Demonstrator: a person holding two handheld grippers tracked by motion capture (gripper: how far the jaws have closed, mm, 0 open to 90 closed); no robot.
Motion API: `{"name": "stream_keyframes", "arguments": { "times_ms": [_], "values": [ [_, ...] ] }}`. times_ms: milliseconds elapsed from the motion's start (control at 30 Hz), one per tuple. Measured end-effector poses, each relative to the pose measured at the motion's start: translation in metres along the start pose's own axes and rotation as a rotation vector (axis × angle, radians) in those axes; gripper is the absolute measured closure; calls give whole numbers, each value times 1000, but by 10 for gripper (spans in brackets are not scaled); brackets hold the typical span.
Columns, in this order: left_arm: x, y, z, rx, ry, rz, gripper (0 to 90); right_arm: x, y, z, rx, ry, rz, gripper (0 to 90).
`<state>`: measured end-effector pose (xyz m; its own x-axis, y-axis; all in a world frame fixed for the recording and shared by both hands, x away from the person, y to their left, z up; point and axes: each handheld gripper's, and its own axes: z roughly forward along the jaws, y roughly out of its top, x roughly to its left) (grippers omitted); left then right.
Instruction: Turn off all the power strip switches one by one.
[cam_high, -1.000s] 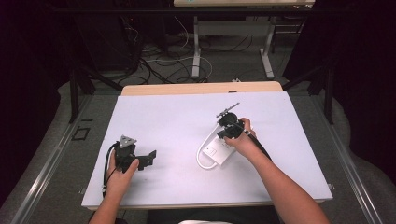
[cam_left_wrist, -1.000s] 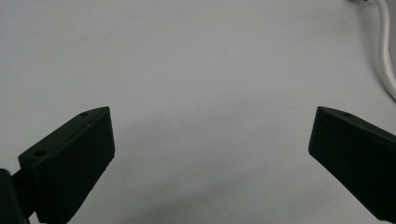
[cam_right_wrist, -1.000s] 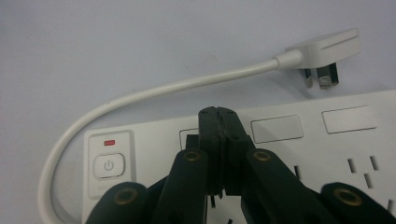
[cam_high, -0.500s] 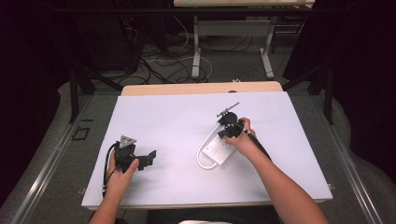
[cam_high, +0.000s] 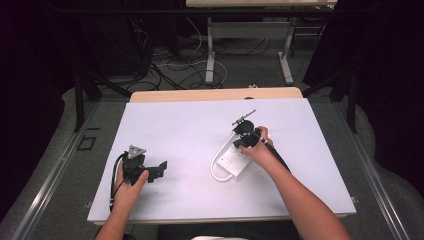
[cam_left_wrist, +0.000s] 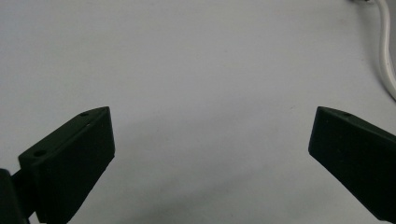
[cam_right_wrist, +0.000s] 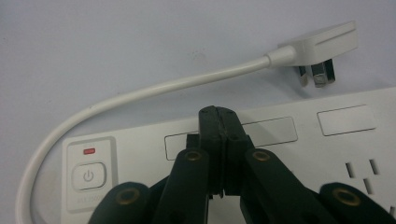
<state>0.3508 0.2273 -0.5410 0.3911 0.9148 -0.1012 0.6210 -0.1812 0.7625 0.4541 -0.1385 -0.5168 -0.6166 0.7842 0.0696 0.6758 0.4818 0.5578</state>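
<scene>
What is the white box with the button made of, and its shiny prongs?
The power strip looks like smooth white plastic: even colour, moulded edges, soft sheen. Its cord seems rubbery, since it bends in a loop. The plug has prongs that look like metal, grey and glinting.

No visible change (both hands motionless).

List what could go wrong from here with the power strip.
The right gripper, jaws shut, rests its tips on the power strip beside the power button; a slip sideways might press it. The strip lies loose on the table, so pushing could slide it. The cord loops close by and could snag. The left gripper is open, well away from the strip.
</scene>
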Motion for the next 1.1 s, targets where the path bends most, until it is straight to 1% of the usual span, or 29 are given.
{"name": "stream_keyframes", "arguments": {
  "times_ms": [33, 67, 133, 167, 233, 300, 333, 367, 400, 433, 467, 500, 533, 600, 633, 667, 700, 733, 767, 800, 833, 867, 900, 933, 967, 1033, 1067, 1100],
  "values": [
    [0, 0, 0, 0, 0, 0, 4, 0, 0, 0, 0, 0, 0, 900],
    [0, 0, 0, -1, 0, 0, 3, 0, 0, 1, 11, -13, -3, 900],
    [0, 0, 0, -3, 0, 1, 4, 0, 0, 1, 13, -12, -6, 900],
    [0, 0, 0, -3, 0, 0, 4, 0, -1, 1, 6, -15, -24, 900],
    [0, 0, 0, 2, -2, 0, 4, 0, -1, 1, 7, -18, -23, 900],
    [0, 0, 1, -6, 0, -2, 3, 0, 0, 1, 11, -19, -23, 900],
    [0, 0, 1, -5, -1, -2, 4, 0, 0, 1, 5, -22, -24, 900],
    [0, 0, 1, -5, -1, -2, 3, 0, 0, 3, -20, -8, -5, 900],
    [0, 0, 1, -5, -1, -1, 3, 0, 0, 2, 2, -13, 12, 900],
    [0, 0, 1, -6, -1, -2, 4, -2, 2, -2, 61, -27, -9, 900],
    [0, 0, 1, -7, 0, -3, 4, -2, 1, -1, 39, -22, -2, 899],
    [0, 0, 1, -5, 0, 0, 4, -2, 1, -1, 39, -22, -2, 899],
    [0, 0, 1, -6, -1, -2, 4, -4, 1, 1, 21, -24, 4, 900],
    [0, 0, 1, -5, -1, -1, 4, -6, 1, 0, 26, -22, 0, 900],
    [0, 0, 1, -5, -1, -2, 3, -8, 1, 1, -1, -14, 17, 900],
    [0, 0, 1, -6, -2, -3, 3, -9, 1, 1, -2, -15, 25, 900],
    [0, 0, 1, -5, -2, -2, 3, -10, 2, -1, 12, -21, 18, 900],
    [0, 0, 1, -5, -1, -2, 3, -10, 2, -1, 12, -21, 18, 900],
    [0, 0, 1, -5, -1, -1, 3, -11, 2, -1, -1, -23, 28, 900],
    [0, 0, 1, -2, -1, -1, 3, -11, 2, -1, -1, -23, 28, 900],
    [0, 0, 1, 0, -2, 0, 3, -12, 3, -3, 8, -34, 29, 900],
    [0, 0, 1, 1, -2, 1, 4, -14, 5, -4, -9, -37, 18, 899],
    [0, 0, 1, 1, -2, 1, 4, -14, 5, -4, -9, -37, 18, 899],
    [0, 0, 1, 1, -2, 1, 3, -16, 8, -7, 5, -44, 26, 899],
    [0, 0, 1, 1, -2, 1, 4, -17, 9, -8, 6, -51, 35, 899],
    [0, 0, 1, 0, -1, 0, 4, -18, 10, -8, 7, -58, 34, 899],
    [0, 0, 1, -1, -1, -1, 4, -20, 11, -8, 13, -65, 50, 899],
    [0, 0, 1, 0, -1, -2, 3, -22, 11, -6, -12, -61, 45, 899]
  ]
}}
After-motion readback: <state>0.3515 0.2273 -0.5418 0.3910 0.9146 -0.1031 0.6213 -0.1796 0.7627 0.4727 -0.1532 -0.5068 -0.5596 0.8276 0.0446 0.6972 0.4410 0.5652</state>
